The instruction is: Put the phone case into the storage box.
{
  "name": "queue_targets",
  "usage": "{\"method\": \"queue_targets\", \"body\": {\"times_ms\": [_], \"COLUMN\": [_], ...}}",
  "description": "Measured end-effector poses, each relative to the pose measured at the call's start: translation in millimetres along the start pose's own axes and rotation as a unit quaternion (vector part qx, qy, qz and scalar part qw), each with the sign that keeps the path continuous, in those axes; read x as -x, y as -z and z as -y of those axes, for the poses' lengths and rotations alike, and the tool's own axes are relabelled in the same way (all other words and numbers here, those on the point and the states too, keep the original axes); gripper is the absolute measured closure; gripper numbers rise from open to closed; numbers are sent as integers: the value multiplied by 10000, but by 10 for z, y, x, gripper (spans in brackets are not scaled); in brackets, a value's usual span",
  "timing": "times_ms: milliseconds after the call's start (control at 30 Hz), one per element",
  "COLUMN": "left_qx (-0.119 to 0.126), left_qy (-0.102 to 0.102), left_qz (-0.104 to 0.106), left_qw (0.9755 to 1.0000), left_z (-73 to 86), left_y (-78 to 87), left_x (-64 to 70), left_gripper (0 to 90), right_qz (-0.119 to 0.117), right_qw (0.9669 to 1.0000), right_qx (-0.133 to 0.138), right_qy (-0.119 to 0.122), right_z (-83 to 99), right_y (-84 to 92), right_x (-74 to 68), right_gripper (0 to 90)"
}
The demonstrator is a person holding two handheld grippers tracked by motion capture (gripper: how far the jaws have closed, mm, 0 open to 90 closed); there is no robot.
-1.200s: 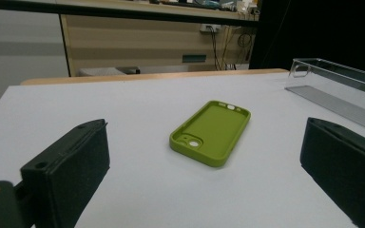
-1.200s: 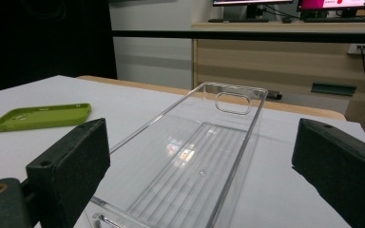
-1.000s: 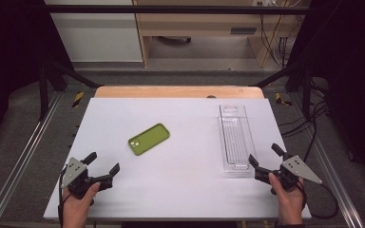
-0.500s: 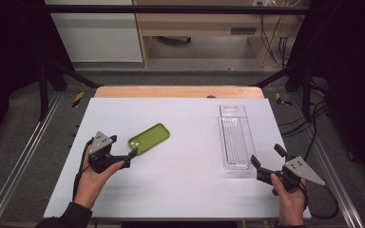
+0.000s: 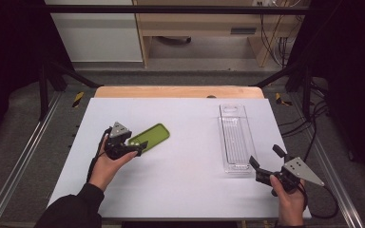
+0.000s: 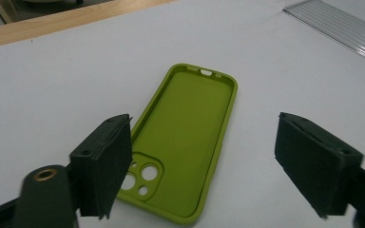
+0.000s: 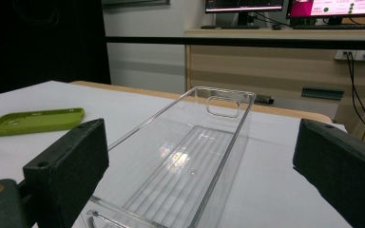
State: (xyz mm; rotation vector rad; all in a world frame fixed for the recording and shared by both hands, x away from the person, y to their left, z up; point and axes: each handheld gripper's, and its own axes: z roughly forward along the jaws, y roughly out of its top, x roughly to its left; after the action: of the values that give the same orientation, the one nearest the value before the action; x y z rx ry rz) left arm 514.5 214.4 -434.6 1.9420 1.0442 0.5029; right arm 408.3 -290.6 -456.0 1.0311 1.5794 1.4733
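Note:
A lime-green phone case [image 5: 150, 135] lies hollow side up, left of the middle of the white table [image 5: 185, 190]. My left gripper [image 5: 137, 146] is at its near end. In the left gripper view the case [image 6: 190, 118] runs away from me, its camera-hole end between the jaws of my left gripper [image 6: 204, 156]. The jaws have just been closing, but the pads stand clear of its sides. My right gripper [image 5: 265, 156] is open at the near end of a clear plastic tray [image 5: 231, 107], which is empty. In the right gripper view the tray [image 7: 223, 102] lies past that gripper's [image 7: 199, 156] jaws.
The table's far edge is a wooden strip [image 5: 178, 91]. Metal rails [image 5: 26, 147] run along both sides, and cables [image 5: 313, 128] trail at the right. The green case [image 7: 33, 121] lies far left in the right gripper view.
My left hand has moved from the near left corner forward and to the right, up to the green case, and its jaws have narrowed. The right hand has stayed put.

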Motion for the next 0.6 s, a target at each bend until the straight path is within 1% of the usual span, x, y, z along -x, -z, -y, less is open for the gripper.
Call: {"method": "queue_targets", "body": {"times_ms": [67,100,133,200,233,267,300,333,367,400,433,467,500,567,600], "left_qx": [11,5,-9,0,-26,-72,-127,-247,-247,-292,-343,-474,-474,-573,-698], "left_qy": [12,25,133,154,155,144,149,179,179,186,175,121,121,149,159], "left_qz": [15,-1,4,9,-23,-44,-50,-23,-23,-28,-49,-120,-120,-165,-199], "left_qw": [10000,10000,9999,9999,9999,9999,9998,9995,9995,9994,9992,9987,9987,9981,9972], "left_z": [-4,-7,-7,-3,0,3,6,13,13,17,21,25,25,34,45], "left_y": [-13,-23,-42,-50,-60,-72,-83,-100,-100,-109,-118,-136,-136,-154,-183], "left_x": [-3,-7,-18,-20,-18,-15,-14,-3,-3,9,23,40,40,43,46], "left_gripper": [366,366,466,570,570,673,673,770,821,854,854,896,898,899,900], "right_qz": [-9,-9,-28,-42,-42,-50,-50,-49,-49,-48,-48,-41,-41,-46,-48], "right_qw": [10000,10000,10000,10000,10000,10000,10000,10000,10000,10000,10000,10000,10000,10000,10000], "right_qx": [3,3,28,26,26,17,17,14,14,21,21,40,40,34,16], "right_qy": [7,7,-31,-7,-7,2,2,12,12,-7,-7,21,21,25,-2], "right_z": [0,0,-4,-8,-8,-4,-4,-4,-4,-6,-6,-8,-8,-8,-1], "right_y": [-3,-3,0,6,6,3,3,3,3,10,10,18,18,16,9], "right_x": [-2,-2,-8,-14,-14,-15,-15,-14,-14,-16,-16,-19,-19,-20,-15], "right_gripper": [49,49,48,47,47,47,47,47,47,48,48,50,50,50,50]}}
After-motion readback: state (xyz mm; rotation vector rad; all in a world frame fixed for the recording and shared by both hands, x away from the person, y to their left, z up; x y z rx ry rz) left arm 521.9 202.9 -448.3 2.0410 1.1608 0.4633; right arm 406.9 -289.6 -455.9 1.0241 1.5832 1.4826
